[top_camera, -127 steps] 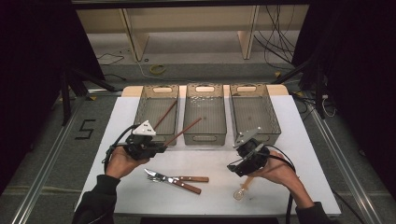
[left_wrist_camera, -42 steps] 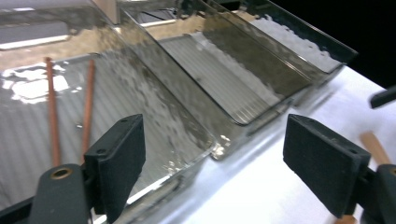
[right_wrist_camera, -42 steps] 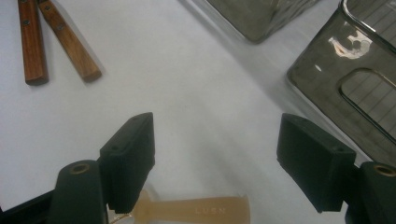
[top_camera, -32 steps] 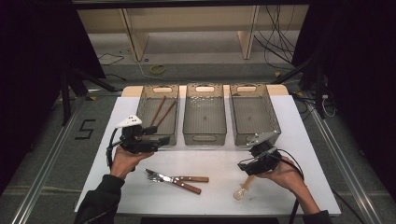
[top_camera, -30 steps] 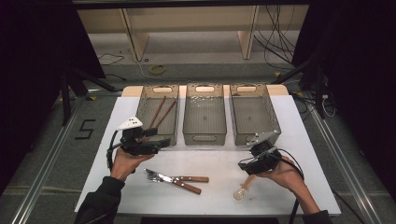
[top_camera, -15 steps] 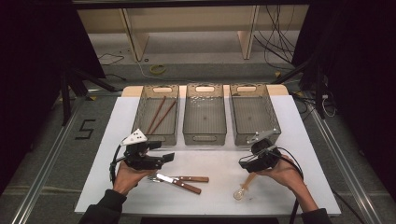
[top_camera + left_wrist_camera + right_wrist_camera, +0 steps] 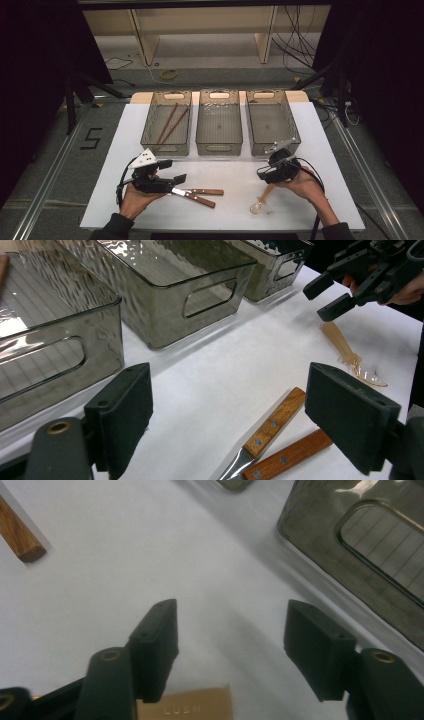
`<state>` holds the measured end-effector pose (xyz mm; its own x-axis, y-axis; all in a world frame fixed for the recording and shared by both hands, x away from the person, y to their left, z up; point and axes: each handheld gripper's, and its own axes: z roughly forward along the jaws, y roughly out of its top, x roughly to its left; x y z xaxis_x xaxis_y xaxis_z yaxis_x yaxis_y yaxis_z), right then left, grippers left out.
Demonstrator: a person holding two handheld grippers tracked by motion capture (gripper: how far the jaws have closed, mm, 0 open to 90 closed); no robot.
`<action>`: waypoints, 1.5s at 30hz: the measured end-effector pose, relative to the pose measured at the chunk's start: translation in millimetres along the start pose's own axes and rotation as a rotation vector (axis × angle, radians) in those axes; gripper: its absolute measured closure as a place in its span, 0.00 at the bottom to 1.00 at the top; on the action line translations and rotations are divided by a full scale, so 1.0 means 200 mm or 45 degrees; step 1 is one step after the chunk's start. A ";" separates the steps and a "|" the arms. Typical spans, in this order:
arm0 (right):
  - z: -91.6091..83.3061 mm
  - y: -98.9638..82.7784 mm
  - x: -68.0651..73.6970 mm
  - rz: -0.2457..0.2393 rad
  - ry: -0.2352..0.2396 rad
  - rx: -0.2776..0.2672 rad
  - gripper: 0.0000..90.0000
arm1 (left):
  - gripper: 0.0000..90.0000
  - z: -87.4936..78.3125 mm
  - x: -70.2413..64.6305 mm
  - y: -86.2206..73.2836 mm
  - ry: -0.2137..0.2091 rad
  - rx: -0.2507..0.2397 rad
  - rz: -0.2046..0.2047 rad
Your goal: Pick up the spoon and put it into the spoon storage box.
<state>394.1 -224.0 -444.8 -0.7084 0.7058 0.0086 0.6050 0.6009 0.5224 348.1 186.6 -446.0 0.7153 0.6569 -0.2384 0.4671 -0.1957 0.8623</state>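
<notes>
Tongs parted on both sides: left gripper [image 7: 172,170] wide open just above the wooden-handled shears [image 7: 200,196] on the white table [image 7: 310,200]; right gripper [image 7: 237,647], jaws just now closing, around the handle tip of the amber plastic spoon [image 7: 263,197], pads not yet pressing it. Pick-up step, by the look of it, for both items. Next: full closure on the spoon handle, then a lift toward a bin. Left bin [image 7: 166,148] holding two brown chopsticks [image 7: 170,125]; middle bin [image 7: 218,147] and right bin [image 7: 272,148] apparently bare.

Dim room: a white-covered table [image 7: 320,130] on grey floor [image 7: 215,70], wooden shelf legs [image 7: 142,35] far behind, cables [image 7: 295,40] far right.
</notes>
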 end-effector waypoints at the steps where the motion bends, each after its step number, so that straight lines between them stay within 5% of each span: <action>1: 0.00 0.00 0.00 -0.001 0.000 0.000 0.48 | 0.21 -0.01 0.00 0.00 0.001 -0.003 -0.005; 13: 0.06 -0.04 -0.03 0.001 0.014 0.075 0.81 | 0.21 0.00 -0.02 -0.03 0.009 0.013 0.026; 26: 0.05 -0.07 -0.04 0.028 0.004 0.113 0.96 | 0.21 0.00 -0.03 -0.04 0.001 0.021 0.050; 35: 0.04 -0.08 -0.04 0.031 0.013 0.094 0.91 | 0.22 0.00 -0.03 -0.04 0.000 0.026 0.056; 39: 0.02 -0.07 -0.03 -0.041 0.000 0.089 0.88 | 0.22 0.00 -0.03 -0.04 -0.001 0.025 0.054; 45: -0.03 -0.05 -0.01 -0.181 0.067 0.089 0.74 | 0.22 0.00 -0.03 -0.04 -0.003 0.029 0.051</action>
<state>387.5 -234.7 -445.6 -0.8056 0.5922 -0.0156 0.5199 0.7193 0.4608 339.8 183.6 -452.2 0.7349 0.6465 -0.2047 0.4495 -0.2384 0.8609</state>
